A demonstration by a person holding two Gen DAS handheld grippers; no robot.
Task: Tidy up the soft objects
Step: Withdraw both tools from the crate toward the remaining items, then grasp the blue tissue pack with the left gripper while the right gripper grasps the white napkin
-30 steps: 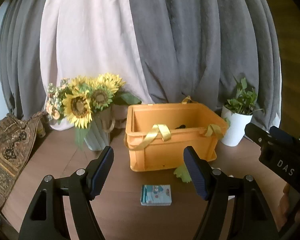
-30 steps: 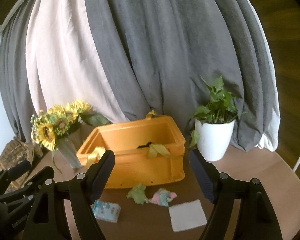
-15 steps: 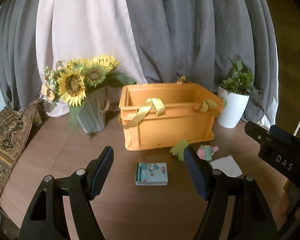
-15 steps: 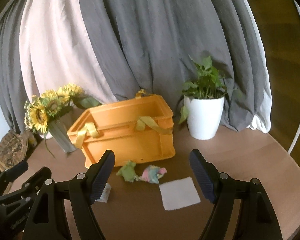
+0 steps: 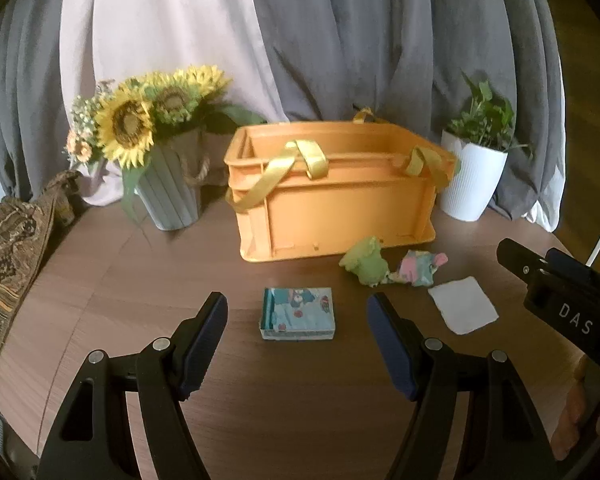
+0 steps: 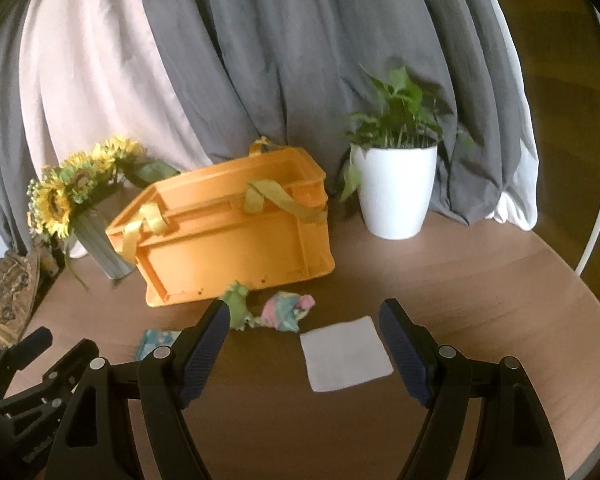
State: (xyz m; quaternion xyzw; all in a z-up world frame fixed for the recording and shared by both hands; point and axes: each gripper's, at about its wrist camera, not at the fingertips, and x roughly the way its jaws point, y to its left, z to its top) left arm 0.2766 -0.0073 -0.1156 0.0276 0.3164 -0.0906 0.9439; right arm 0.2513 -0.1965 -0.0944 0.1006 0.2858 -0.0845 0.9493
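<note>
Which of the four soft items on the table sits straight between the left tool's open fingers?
The blue patterned pack, flat and rectangular. The green toy, pastel toy and white cloth lie further right.

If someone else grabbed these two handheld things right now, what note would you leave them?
Left tool: open, empty, lined up on the blue printed pack.
Right tool: open, empty, above the white cloth.
Green soft toy and pastel soft toy lie together on the table in front of the orange crate.
Done: nothing that shows; all four are outside the crate.
Left: probably put them in the crate.
</note>
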